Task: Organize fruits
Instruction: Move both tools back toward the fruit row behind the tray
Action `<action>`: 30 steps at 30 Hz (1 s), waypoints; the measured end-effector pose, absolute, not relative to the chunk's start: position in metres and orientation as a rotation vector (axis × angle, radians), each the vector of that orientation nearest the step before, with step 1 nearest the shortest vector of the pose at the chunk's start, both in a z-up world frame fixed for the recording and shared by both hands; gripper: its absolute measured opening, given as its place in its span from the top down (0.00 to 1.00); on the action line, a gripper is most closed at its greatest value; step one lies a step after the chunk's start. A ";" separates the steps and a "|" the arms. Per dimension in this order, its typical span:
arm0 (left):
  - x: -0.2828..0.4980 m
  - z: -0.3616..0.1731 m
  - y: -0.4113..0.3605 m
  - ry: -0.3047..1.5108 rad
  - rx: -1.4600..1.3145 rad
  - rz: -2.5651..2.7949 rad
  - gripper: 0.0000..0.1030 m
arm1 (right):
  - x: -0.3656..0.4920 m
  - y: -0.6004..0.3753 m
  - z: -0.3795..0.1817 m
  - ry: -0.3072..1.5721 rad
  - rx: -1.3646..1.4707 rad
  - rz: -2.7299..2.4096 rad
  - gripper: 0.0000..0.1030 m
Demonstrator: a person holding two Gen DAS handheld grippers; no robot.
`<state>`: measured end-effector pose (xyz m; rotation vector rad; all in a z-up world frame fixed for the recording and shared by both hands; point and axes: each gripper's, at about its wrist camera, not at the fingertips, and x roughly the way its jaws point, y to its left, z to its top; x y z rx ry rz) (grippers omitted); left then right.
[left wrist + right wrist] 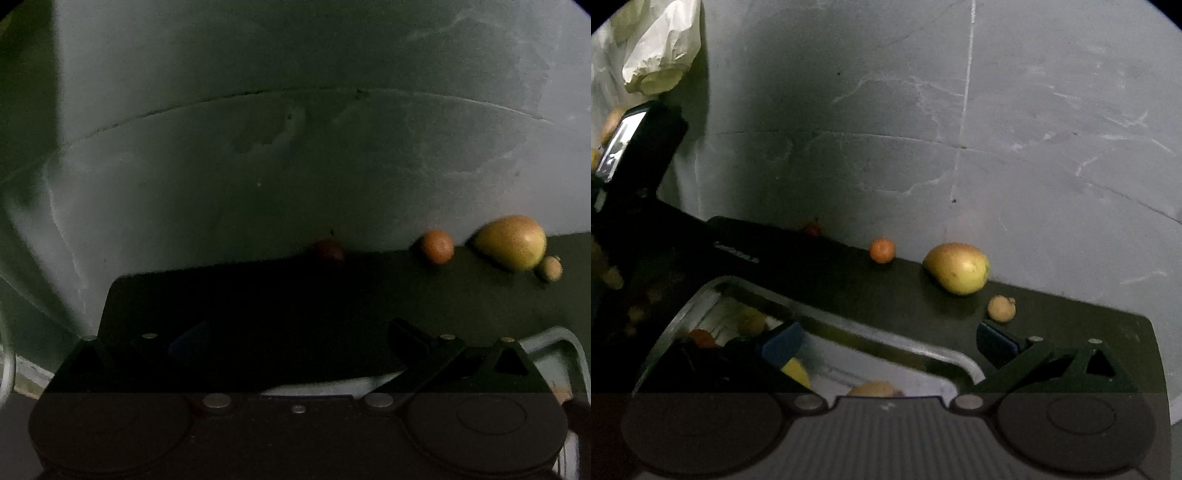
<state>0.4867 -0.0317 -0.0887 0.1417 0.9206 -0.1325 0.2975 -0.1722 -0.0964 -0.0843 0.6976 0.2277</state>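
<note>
Right gripper point(886, 343) hangs low over the metal tray point(923, 352), fingers spread wide and pinching nothing, with a pale fruit point(873, 388) lying in the tray just under its nose and what look like an orange and a yellow piece deeper in the tray. Beyond the tray rim, on the dark surface point(1071, 321), sits the small tan fruit point(1001, 308), closest of the loose ones to the right finger tip point(997, 339). Past the small tan fruit and up-left of it lies the yellow-green pear point(956, 267), long axis roughly crosswise to the fingers, narrow end pointing left. Further left of the pear is the small orange fruit point(882, 250), and a dark red one point(813, 229) is half hidden in shadow by the wall point(1034, 110). Left gripper point(295, 339) is spread open too, empty, and sees the pear point(511, 242) well off to its right. So my call: the right hand is nearer, and the next pick should be a short push forward and right onto the tan fruit.
</note>
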 end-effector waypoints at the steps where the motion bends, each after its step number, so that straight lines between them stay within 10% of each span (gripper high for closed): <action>1: 0.491 -0.091 -0.035 0.919 0.142 -0.126 0.01 | 0.302 -0.172 -0.097 0.696 -0.090 0.233 0.00; 20: 0.523 -0.101 -0.047 0.935 0.067 -0.072 0.01 | 0.370 -0.155 -0.123 0.663 -0.217 0.344 0.01; 30: 0.526 -0.099 -0.045 0.911 0.006 -0.090 0.04 | 0.386 -0.144 -0.133 0.660 -0.232 0.351 0.20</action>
